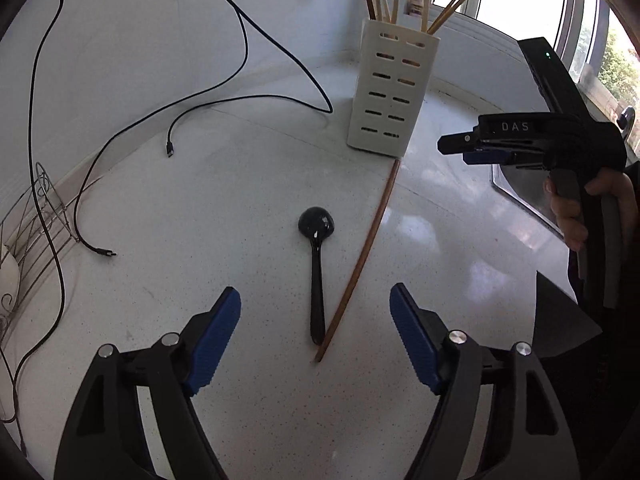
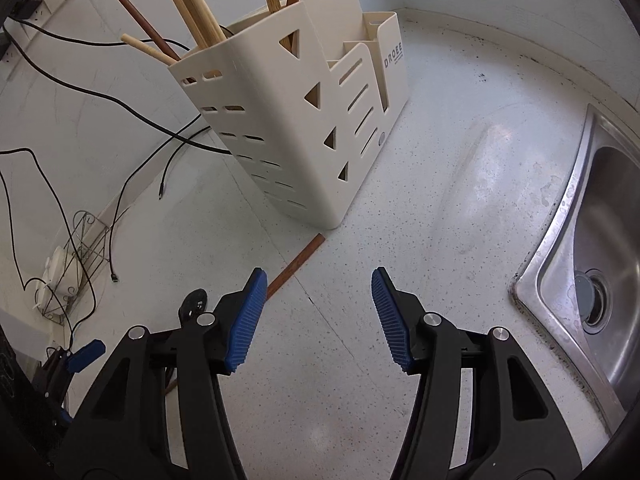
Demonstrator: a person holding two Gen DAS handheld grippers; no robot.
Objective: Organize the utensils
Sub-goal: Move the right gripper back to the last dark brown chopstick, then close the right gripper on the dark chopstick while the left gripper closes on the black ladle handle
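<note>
A black spoon (image 1: 317,264) lies flat on the speckled worktop (image 1: 240,184), in the middle of my left view, bowl end pointing up the frame. Just beside it, on its right, lies a long brown chopstick (image 1: 362,258). The low end of the chopstick is close to the spoon handle, and its top end reaches the foot of the cream utensil holder (image 1: 390,92) in the upper middle. More wooden sticks (image 2: 192,12) stand inside that holder.

My left fingers (image 1: 315,340) are spread wide and hold nothing, with the spoon handle between them. My right fingers (image 2: 318,316) are wide too and hold nothing.

Black cables (image 1: 224,96) trail across the upper left. A steel sink (image 2: 592,264) sits at the right edge of my right view.
</note>
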